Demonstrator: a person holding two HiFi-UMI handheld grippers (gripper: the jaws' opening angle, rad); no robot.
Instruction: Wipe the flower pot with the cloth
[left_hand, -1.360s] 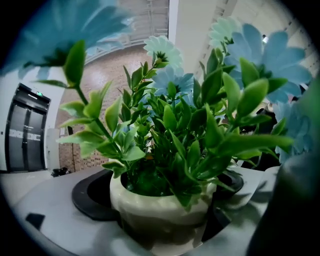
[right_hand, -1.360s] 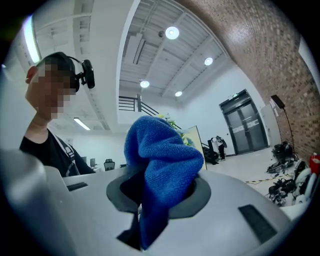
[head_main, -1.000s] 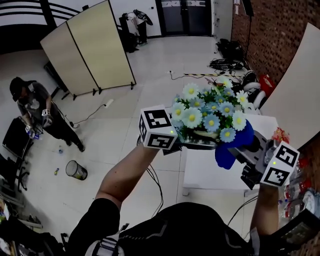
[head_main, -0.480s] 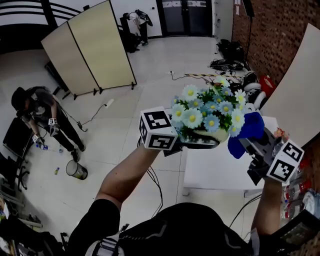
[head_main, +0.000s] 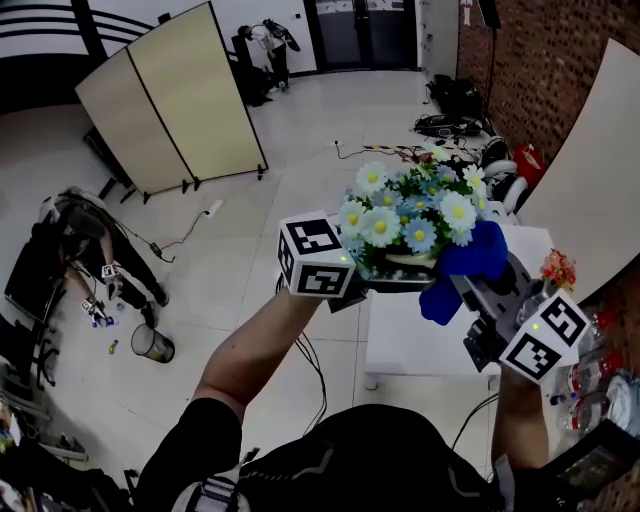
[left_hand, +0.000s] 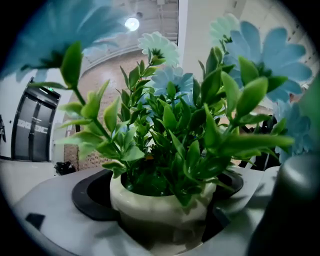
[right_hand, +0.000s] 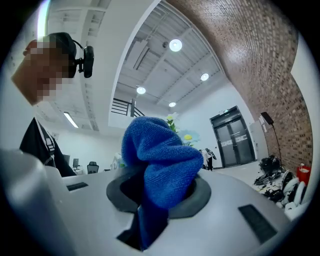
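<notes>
A cream flower pot (left_hand: 160, 205) with green leaves and pale blue and white daisies (head_main: 410, 215) is held up in the air in my left gripper (head_main: 385, 278), which is shut on it. In the left gripper view the pot sits between the grey jaws. My right gripper (head_main: 470, 290) is shut on a bunched blue cloth (head_main: 462, 262), also in the right gripper view as the cloth (right_hand: 157, 162). The cloth presses against the right side of the pot, just under the flowers.
A white table (head_main: 420, 345) stands below the pot, with a small orange flower bunch (head_main: 557, 268) at its right edge. A brick wall (head_main: 540, 70) and a leaning white board (head_main: 590, 170) are on the right. A folding screen (head_main: 170, 100), a bin (head_main: 152, 342) and a person (head_main: 80, 250) are on the left floor.
The right gripper has swung the blue cloth left and down against the pot's right side. The pot stays held up in the left gripper. The person on the left has bent lower.
</notes>
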